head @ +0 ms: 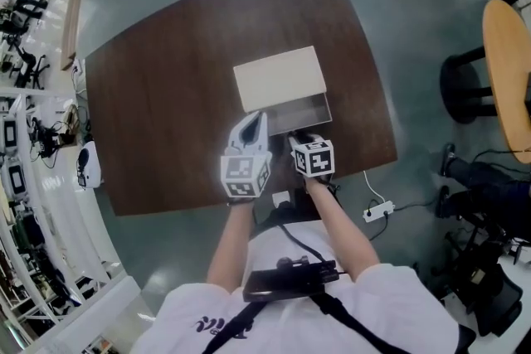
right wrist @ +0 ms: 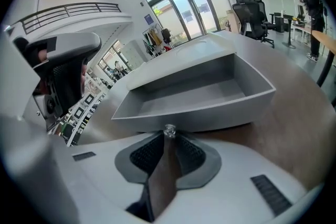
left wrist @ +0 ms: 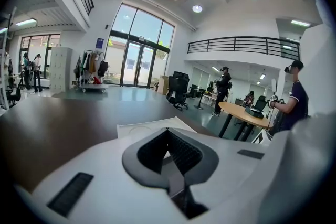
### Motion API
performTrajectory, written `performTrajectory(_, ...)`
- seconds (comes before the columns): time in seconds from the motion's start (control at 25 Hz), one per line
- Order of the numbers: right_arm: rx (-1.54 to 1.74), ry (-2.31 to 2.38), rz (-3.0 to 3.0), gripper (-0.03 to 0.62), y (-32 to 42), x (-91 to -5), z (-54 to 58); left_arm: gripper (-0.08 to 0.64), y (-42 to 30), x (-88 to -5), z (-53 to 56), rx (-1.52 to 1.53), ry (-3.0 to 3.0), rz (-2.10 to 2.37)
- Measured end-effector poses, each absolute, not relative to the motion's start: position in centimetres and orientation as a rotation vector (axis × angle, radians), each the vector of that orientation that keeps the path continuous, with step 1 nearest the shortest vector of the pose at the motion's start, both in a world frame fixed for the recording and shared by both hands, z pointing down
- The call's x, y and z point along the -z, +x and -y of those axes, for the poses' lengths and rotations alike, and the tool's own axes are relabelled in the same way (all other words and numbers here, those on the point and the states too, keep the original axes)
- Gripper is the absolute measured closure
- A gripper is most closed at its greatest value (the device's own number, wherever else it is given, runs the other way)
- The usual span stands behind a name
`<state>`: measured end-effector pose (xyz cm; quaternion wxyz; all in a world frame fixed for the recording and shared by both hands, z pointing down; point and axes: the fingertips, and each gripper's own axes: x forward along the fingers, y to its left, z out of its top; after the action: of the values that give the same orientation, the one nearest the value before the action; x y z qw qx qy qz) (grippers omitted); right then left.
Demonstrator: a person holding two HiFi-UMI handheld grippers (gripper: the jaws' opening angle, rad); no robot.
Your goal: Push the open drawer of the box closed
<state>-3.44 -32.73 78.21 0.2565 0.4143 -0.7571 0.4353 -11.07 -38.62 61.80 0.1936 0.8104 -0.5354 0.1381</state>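
Dark wooden table [head: 166,112] is occupied by the box [head: 280,77], whose drawer [head: 303,113] is pulled out at the box's near side, so the push is judged not yet made. The right gripper [head: 299,138], jaws together and empty, is held at the drawer's knob [right wrist: 169,131]. The left gripper [head: 260,120], jaws also together, is held beside the box.

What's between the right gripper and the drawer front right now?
Only the drawer's clear knob, right at the right gripper's tips; the right gripper view shows it.

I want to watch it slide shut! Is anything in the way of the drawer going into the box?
Nothing visible. The drawer looks empty, and the right gripper is right at its knob.
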Motion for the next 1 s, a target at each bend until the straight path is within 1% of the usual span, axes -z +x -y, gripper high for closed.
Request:
performTrajectory(0.28, -1.190, 1.122, 2.064, 0.517, -5.6, -77.8, 35.0, 0.552, -14.1, -62.3, 38.9, -0.393, 2.212, 1.538)
performTrajectory(0.76, -1.213, 1.152, 2.102, 0.517, -6.4, -77.6, 40.7, 0.551, -15.1, -62.5, 39.7, -0.418, 2.174, 1.564)
performTrajectory(1.0, -1.181, 1.175, 2.110, 0.517, -6.8, -77.6, 41.3, 0.552, -16.4, -62.2, 39.5, -0.412, 2.160, 1.581)
